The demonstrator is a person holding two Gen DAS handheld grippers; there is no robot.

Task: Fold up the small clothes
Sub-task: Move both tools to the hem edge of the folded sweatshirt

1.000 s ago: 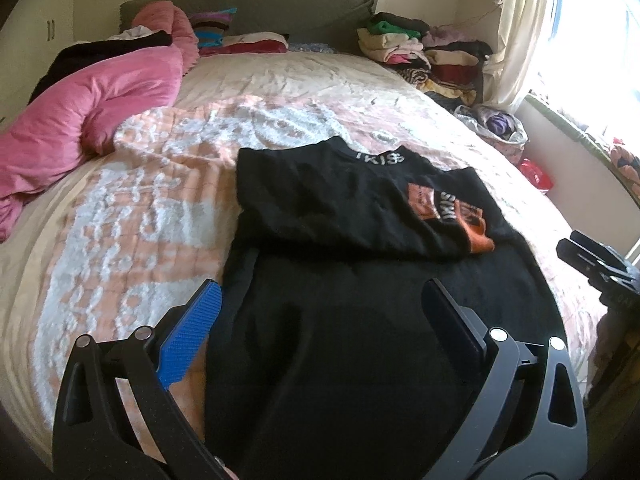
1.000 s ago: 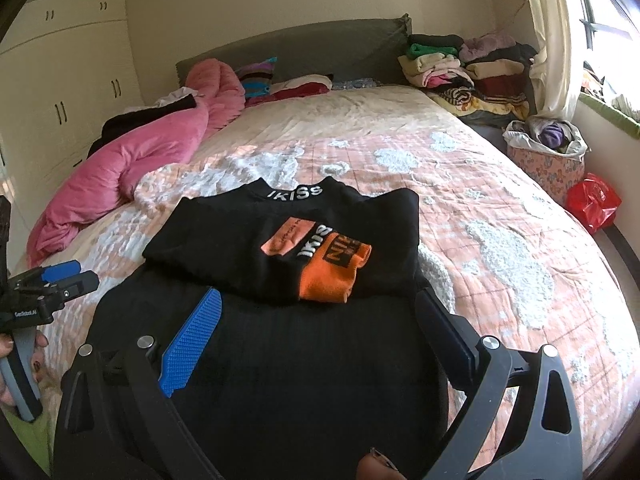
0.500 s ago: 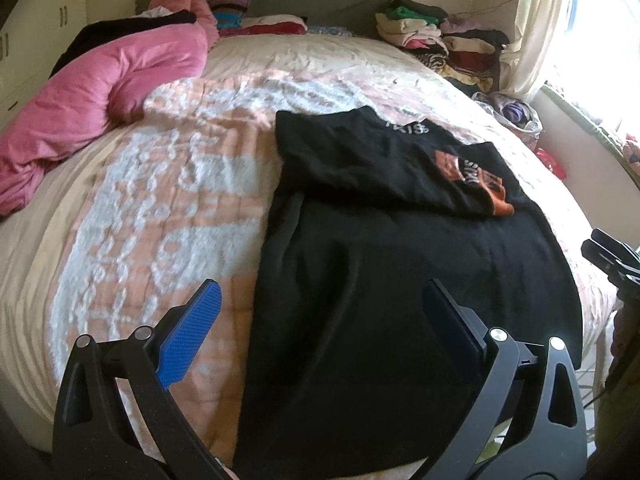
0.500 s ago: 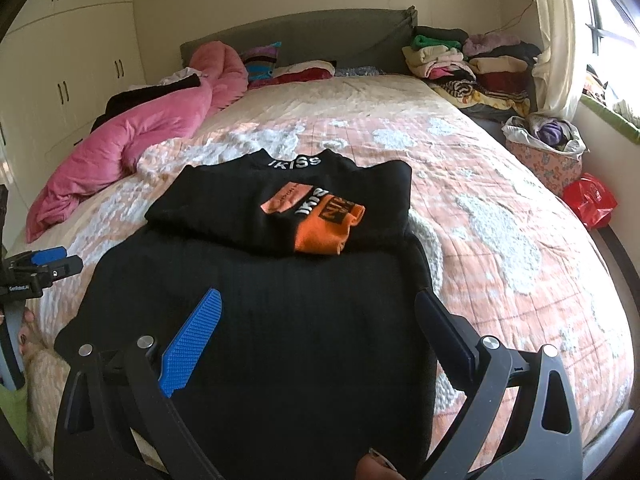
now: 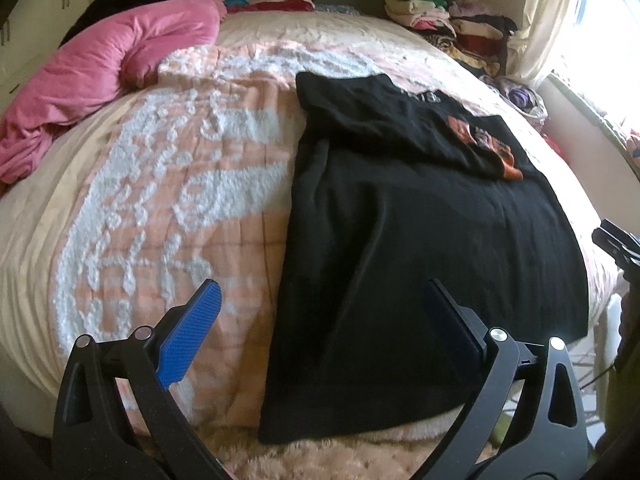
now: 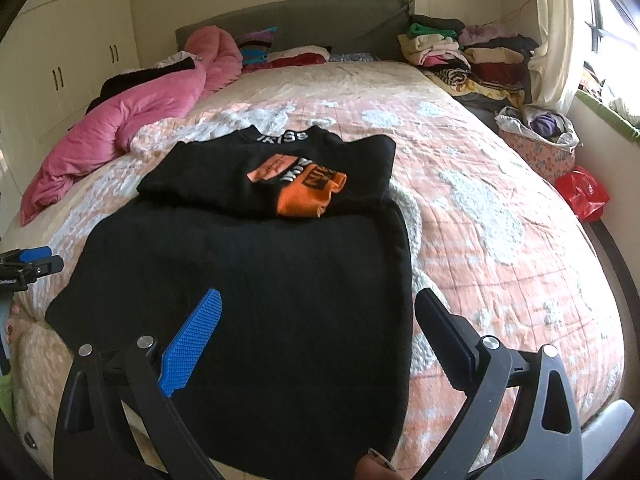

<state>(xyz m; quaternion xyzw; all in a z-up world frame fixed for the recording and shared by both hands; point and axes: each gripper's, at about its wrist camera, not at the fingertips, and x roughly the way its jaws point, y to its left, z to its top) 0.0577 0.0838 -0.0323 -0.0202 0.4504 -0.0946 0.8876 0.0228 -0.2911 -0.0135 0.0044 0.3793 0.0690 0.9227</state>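
Both grippers, left (image 5: 316,320) and right (image 6: 316,324), have drawn back, jaws wide apart, empty; soft black sweater (image 6: 248,300) drapes the quilted bed's (image 6: 500,248) near edge.

Black sweater (image 6: 256,300) lies flat, its orange-printed top part folded down.

The black garment (image 6: 256,300) has its near hem hidden behind the right gripper (image 6: 316,332) at six o'clock. The collar lettering (image 5: 420,98) blurs in the left view. The right gripper (image 5: 616,240) is cut off at three o'clock.
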